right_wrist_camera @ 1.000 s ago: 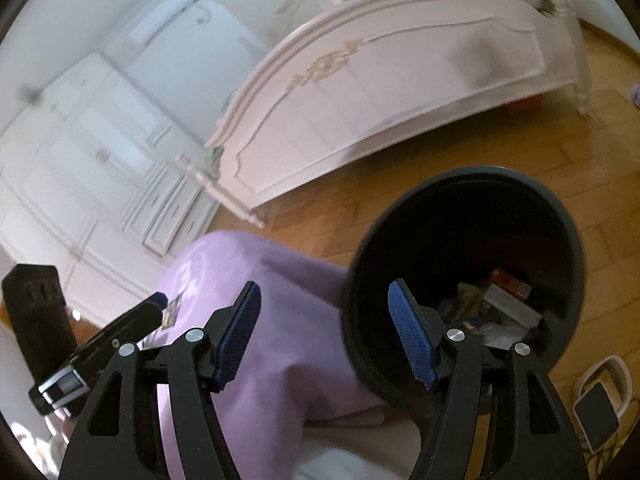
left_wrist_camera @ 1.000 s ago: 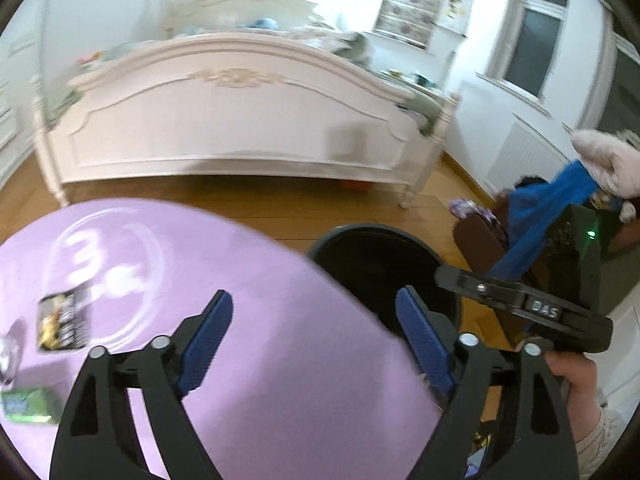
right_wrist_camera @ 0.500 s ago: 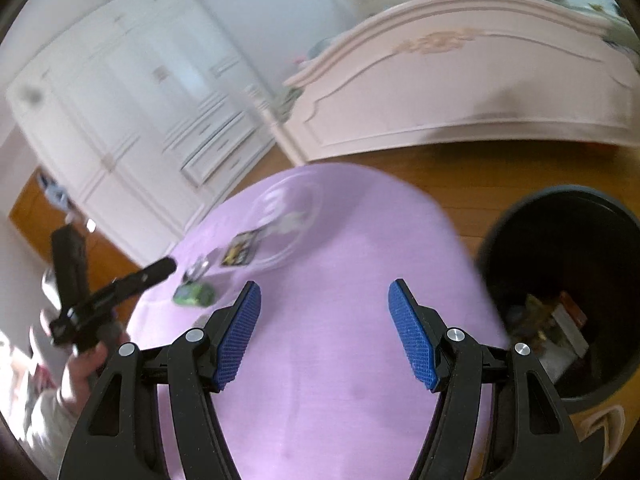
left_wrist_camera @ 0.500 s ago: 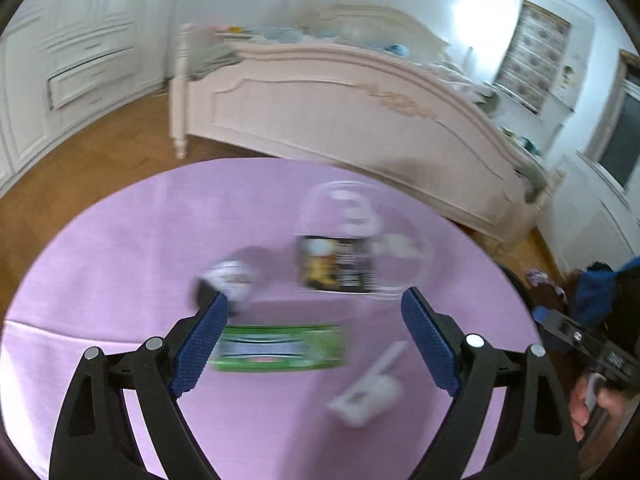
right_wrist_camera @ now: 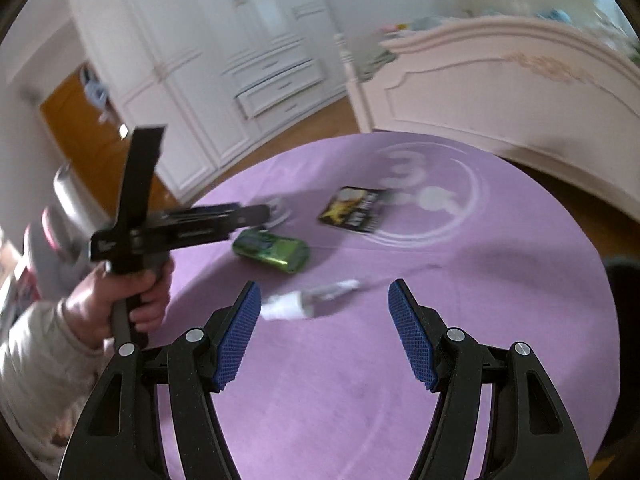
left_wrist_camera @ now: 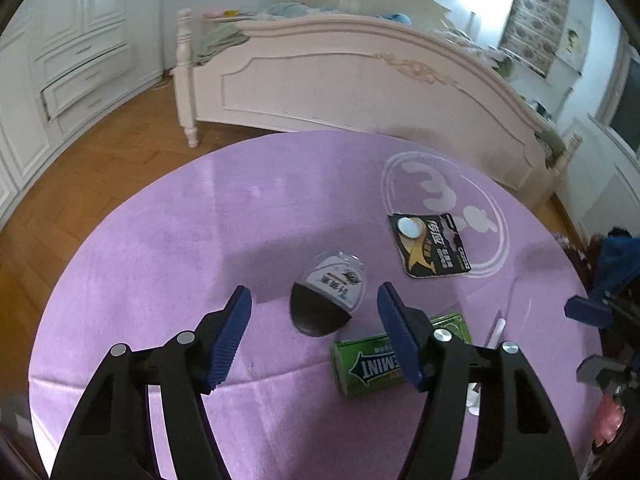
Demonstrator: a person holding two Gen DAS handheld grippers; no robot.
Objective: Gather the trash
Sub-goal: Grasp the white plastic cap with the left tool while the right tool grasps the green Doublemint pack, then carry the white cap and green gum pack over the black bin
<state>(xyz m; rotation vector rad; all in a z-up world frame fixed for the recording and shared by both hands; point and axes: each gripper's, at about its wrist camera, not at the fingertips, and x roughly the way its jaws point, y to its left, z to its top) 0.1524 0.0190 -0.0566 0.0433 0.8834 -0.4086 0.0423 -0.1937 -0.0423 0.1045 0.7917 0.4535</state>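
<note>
Four bits of trash are spread on the round purple tablecloth (left_wrist_camera: 168,240). Nothing is gripped: left gripper (left_wrist_camera: 314,330), just narrowed, is parted around the clear black-bottomed plastic packet (left_wrist_camera: 328,298); right gripper (right_wrist_camera: 325,330) is held part-open, empty.

Purple tablecloth (left_wrist_camera: 180,240), green mint pack (left_wrist_camera: 368,364), black-and-gold card (left_wrist_camera: 432,246), blue-padded black grippers.
</note>
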